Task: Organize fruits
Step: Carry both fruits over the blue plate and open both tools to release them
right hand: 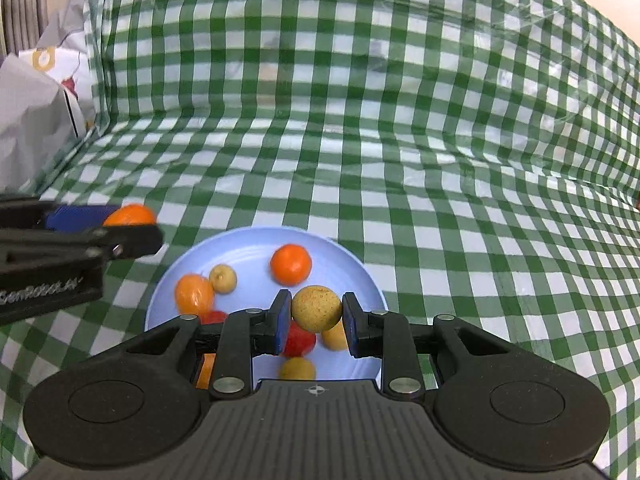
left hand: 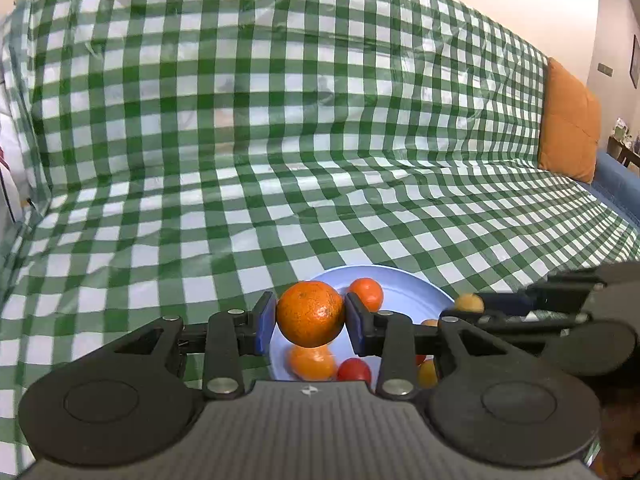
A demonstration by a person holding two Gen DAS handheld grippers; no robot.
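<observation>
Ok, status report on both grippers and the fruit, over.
Left gripper shut on orange. Right gripper shut on yellow fruit. Both above blue plate holding more fruit. Nothing in the way.

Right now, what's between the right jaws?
A speckled yellow fruit, pinched between the right gripper's jaws above the blue plate, in the right wrist view.

Blue plate (right hand: 360,276): near rim hidden behind right gripper (right hand: 316,322) body; red fruit (right hand: 299,339) & two yellowish ones at plate's near side only partly seen, blurred. An orange bit left of plate's near edge shows thru gripper linkage, can't ID. In left wrist view, plate (left hand: 416,292) mostly covered by left gripper (left hand: 310,316) & its orange (left hand: 310,314); fruit under it blurred. Right gripper (left hand: 470,303) there cut by frame edge, motion-blurred.
</observation>
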